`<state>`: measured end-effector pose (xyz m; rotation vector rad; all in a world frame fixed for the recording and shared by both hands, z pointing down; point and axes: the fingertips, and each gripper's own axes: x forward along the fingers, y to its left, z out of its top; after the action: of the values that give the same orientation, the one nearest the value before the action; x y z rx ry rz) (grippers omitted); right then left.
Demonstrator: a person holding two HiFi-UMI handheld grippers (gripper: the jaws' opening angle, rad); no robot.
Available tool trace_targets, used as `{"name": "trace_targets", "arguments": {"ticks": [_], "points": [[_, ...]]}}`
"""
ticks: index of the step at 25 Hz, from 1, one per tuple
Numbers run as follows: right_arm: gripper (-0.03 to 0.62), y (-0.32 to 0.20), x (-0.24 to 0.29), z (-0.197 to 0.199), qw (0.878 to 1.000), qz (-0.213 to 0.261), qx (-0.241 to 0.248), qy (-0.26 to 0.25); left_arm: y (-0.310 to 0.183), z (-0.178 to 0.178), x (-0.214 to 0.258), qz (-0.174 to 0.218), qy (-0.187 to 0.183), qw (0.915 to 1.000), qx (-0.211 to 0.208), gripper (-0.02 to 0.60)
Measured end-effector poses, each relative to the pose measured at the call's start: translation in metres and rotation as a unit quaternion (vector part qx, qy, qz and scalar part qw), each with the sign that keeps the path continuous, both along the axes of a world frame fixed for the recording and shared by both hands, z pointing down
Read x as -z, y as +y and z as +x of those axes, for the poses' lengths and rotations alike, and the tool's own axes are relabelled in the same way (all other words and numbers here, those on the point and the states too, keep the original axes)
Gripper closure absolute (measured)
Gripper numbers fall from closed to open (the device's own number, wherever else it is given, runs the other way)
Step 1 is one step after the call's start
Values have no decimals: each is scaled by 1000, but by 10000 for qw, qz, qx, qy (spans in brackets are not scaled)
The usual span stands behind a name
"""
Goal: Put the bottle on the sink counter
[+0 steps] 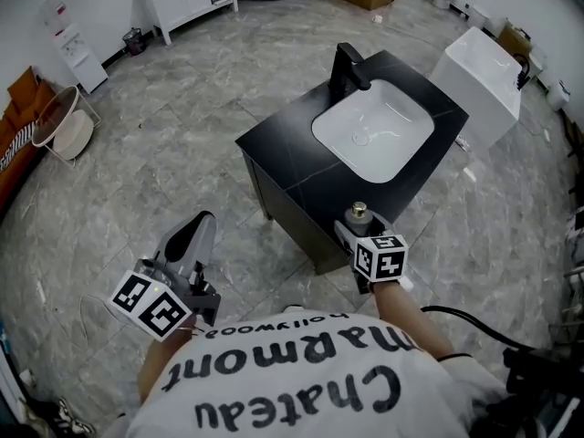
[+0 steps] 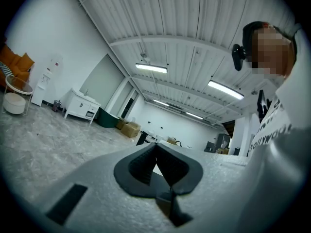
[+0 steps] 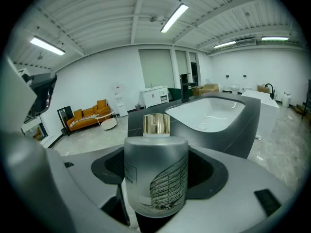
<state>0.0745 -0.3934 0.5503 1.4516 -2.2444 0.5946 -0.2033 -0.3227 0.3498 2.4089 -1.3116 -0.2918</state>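
The right gripper (image 1: 359, 229) clamps a rounded, frosted grey bottle (image 3: 155, 174) with a gold cap; a glossy black sink counter (image 3: 243, 125) lies at twelve o'clock. The left gripper (image 2: 156, 154) has its ribbed jaws pressed together, empty.

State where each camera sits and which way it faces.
Head view: on head, steeply down at sink counter; shirt, left gripper, right gripper show.
Left gripper view: on left gripper, tilted toward ceiling; shut fingers, shirt.
Right gripper view: on right gripper, facing sink counter; fingers hold bottle.
Head and right gripper views share bottle, sink counter.
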Motion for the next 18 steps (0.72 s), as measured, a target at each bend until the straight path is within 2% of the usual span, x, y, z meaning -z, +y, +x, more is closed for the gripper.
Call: {"name": "trace_targets", "arguments": {"ticks": [6,14,18], "points": [[253,6,3,1,9998,209,-45,-28,14,-5,3,9,-26,10000,85,566],[253,20,-2,4,9998,168,-2,58,26,-2,-1,-27,-20,9999,116,566],[253,23,-2,3,9994,218,107,236,32,2,5,104,-165,9997,157,566]]}}
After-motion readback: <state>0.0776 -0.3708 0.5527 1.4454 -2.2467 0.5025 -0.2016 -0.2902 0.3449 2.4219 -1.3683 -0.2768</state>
